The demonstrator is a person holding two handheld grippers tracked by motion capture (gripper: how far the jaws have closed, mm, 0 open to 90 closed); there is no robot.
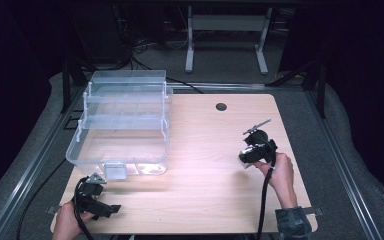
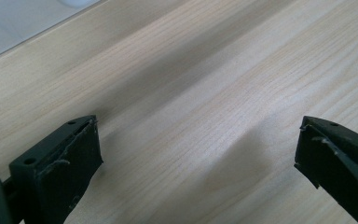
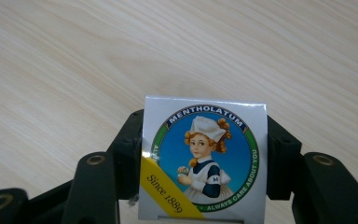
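Observation:
My right gripper [image 3: 204, 154] is shut on a small Mentholatum box [image 3: 204, 161], white with a blue round picture and a yellow "Since 1889" stripe. In the high view that gripper [image 1: 257, 148] hovers over the right half of the wooden table [image 1: 215, 195], held in a hand [image 1: 281, 172]. My left gripper [image 2: 198, 154] stands open close above bare wood, nothing between its fingers [image 2: 70, 163]. From above, the left gripper [image 1: 99, 202] lies at the table's front left corner, just in front of the clear plastic organiser box [image 1: 122, 122].
The clear organiser box, lid raised and tiers stepped back, fills the table's left rear; its latch [image 1: 114, 171] faces the front. A round cable hole [image 1: 221, 106] sits near the far edge. Grey carpet and metal rails flank the table.

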